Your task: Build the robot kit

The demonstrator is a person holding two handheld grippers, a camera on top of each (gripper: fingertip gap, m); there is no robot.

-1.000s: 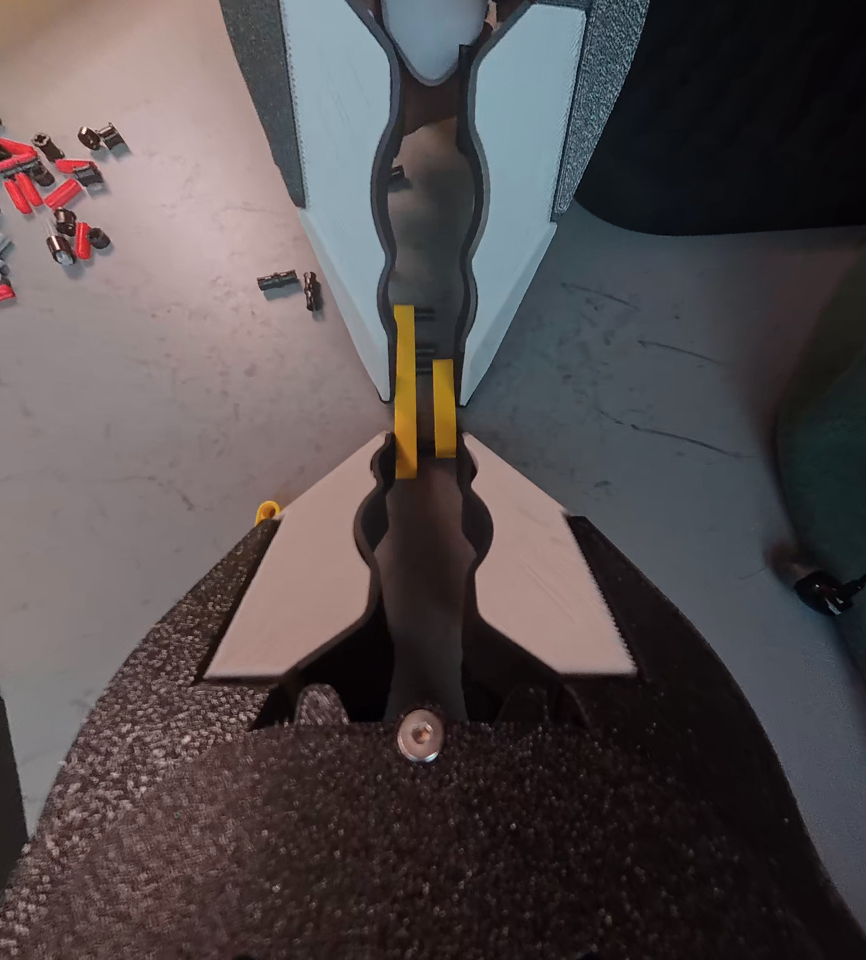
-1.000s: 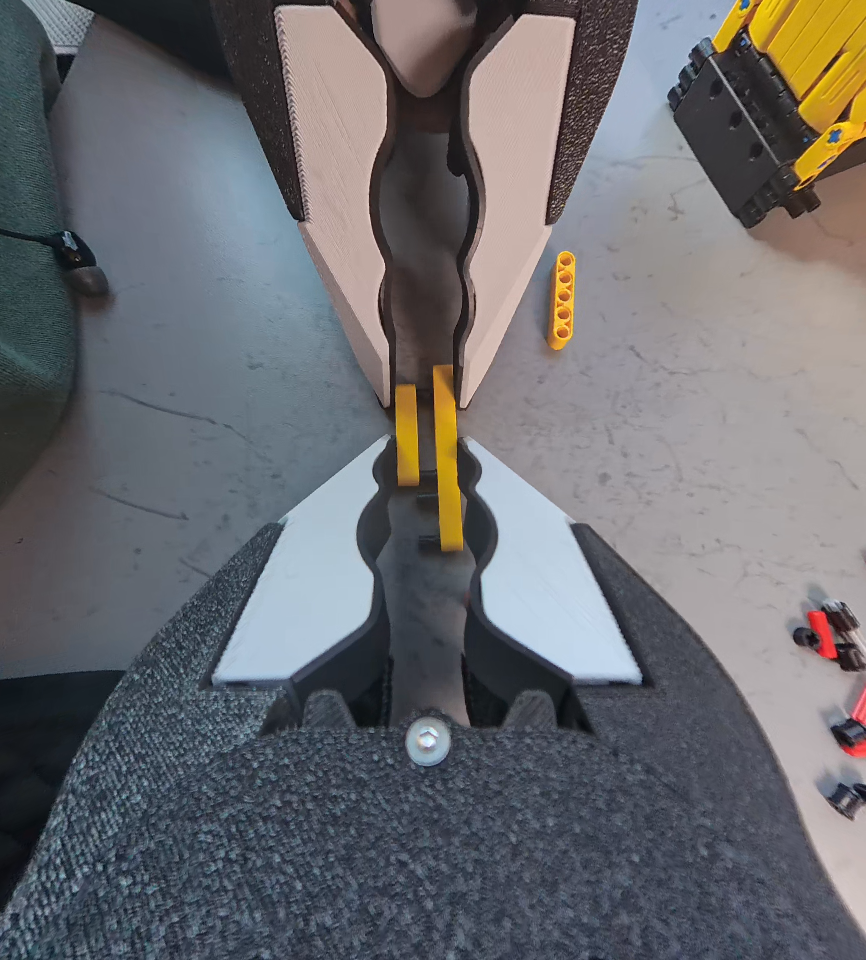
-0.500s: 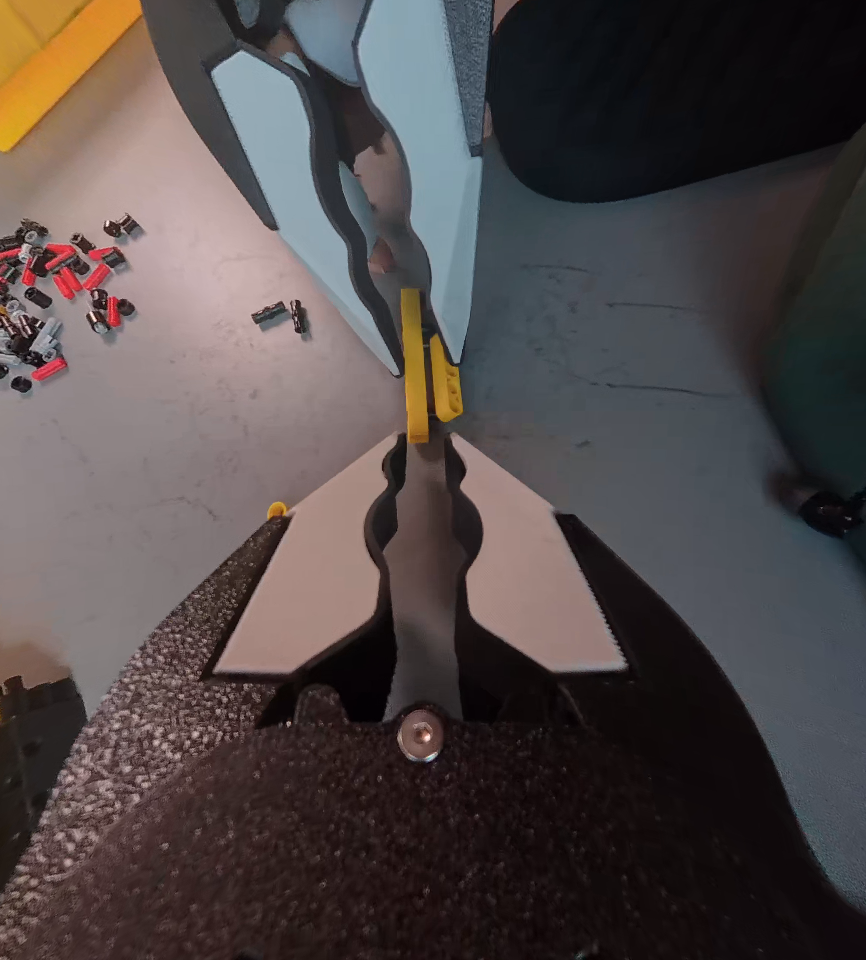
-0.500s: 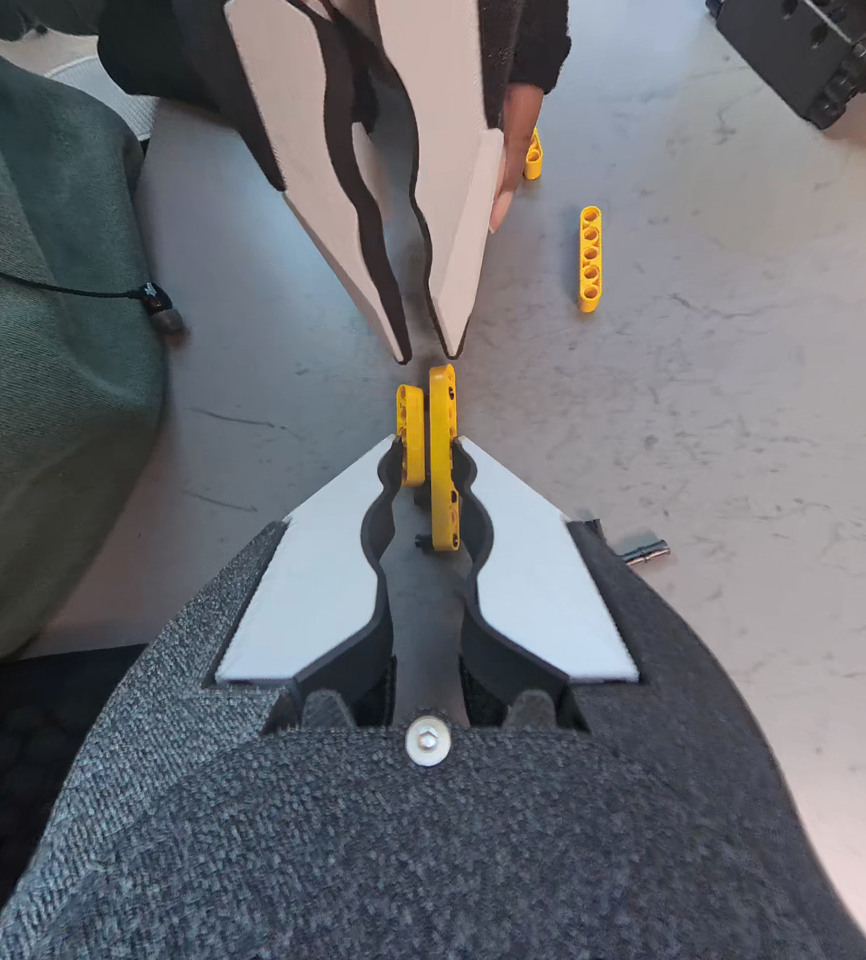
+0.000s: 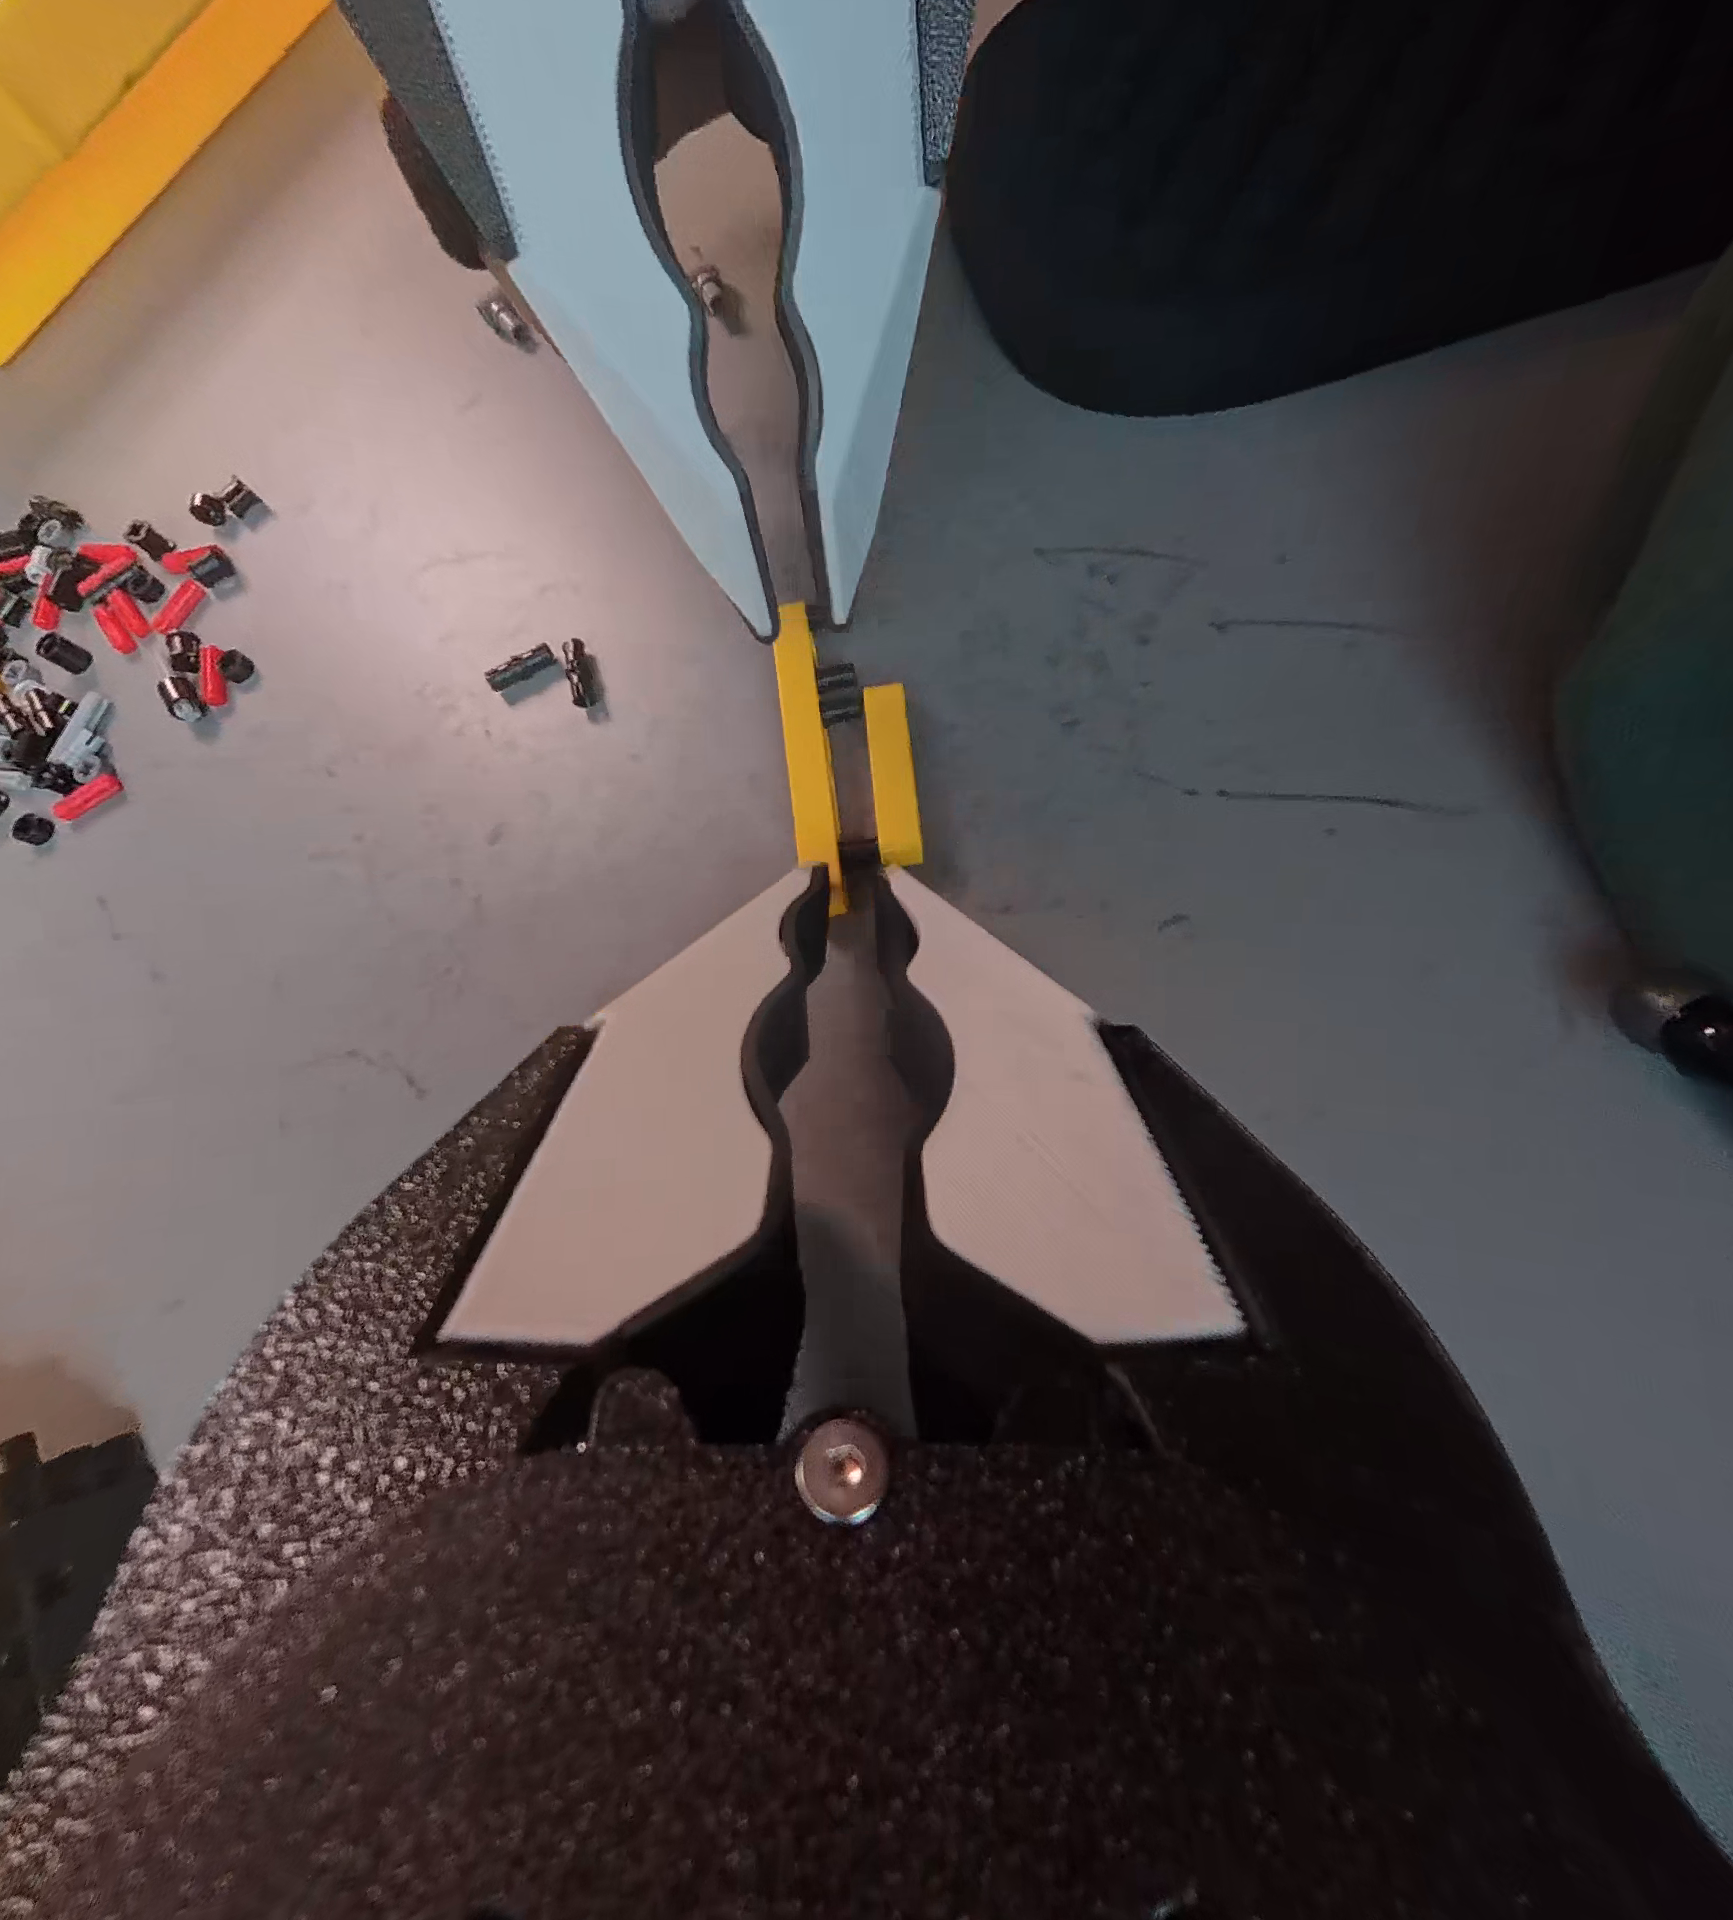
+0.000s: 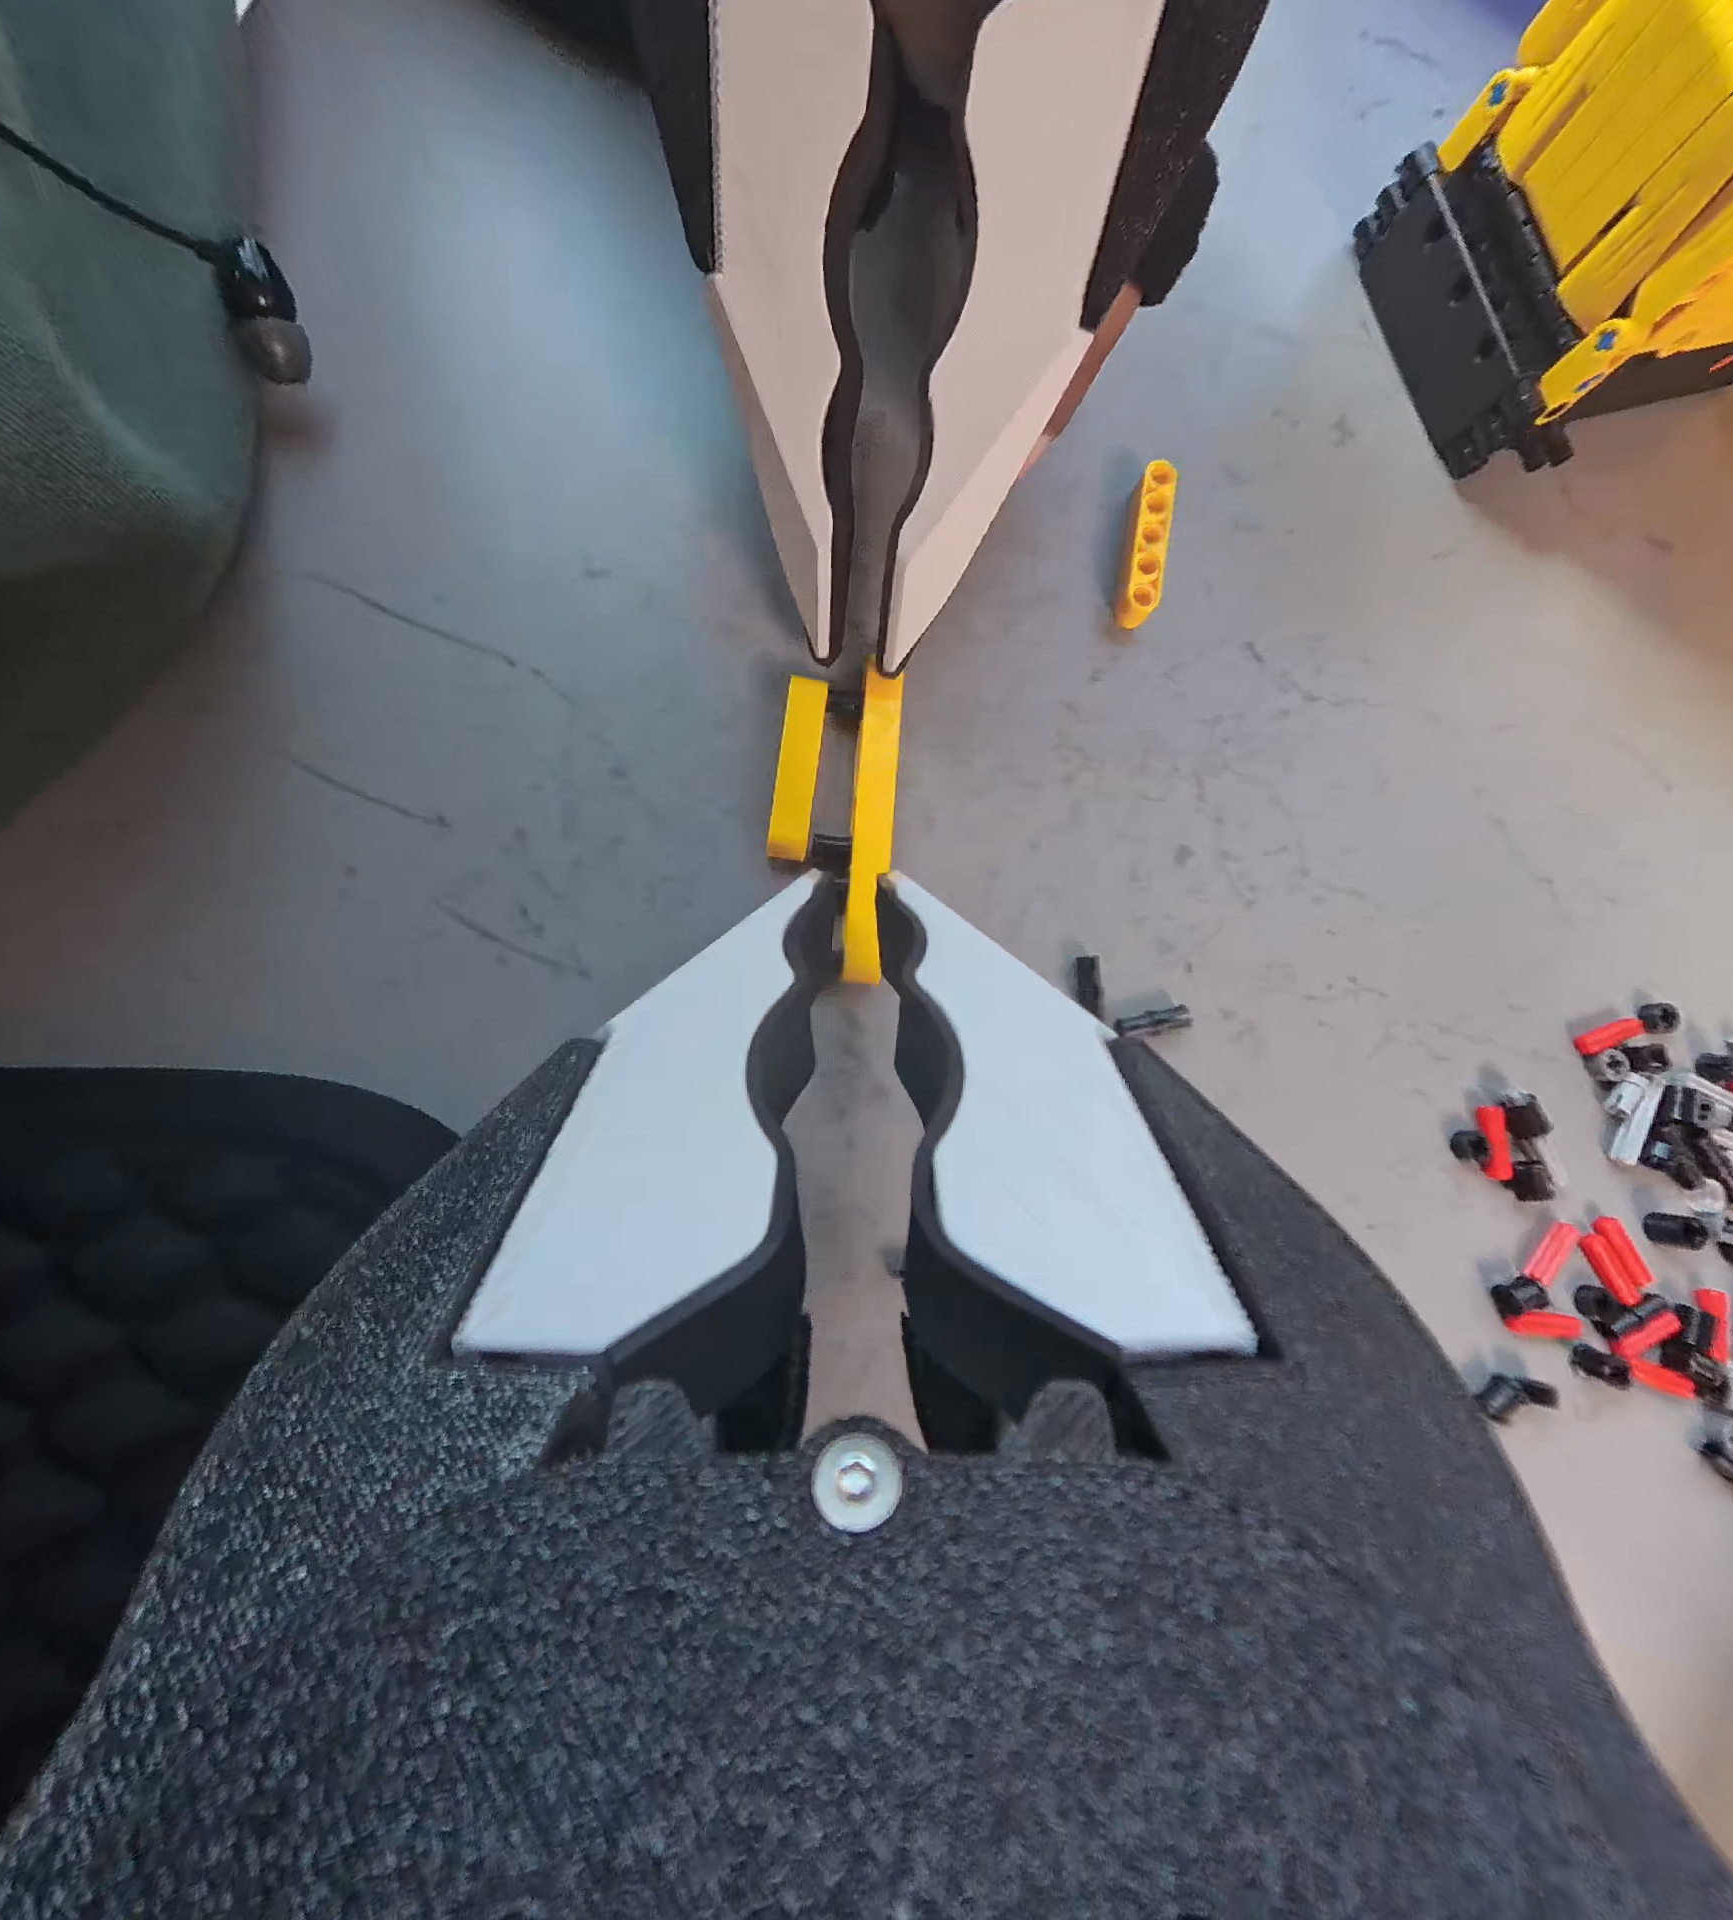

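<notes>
I hold the long yellow beam lengthwise between both grippers, my right gripper clamped on its near end and my left gripper pinching the opposite one.

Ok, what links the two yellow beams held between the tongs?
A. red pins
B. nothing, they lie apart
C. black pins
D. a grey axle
C: black pins bridge the gap between the long yellow beam and the short yellow beam.
</notes>
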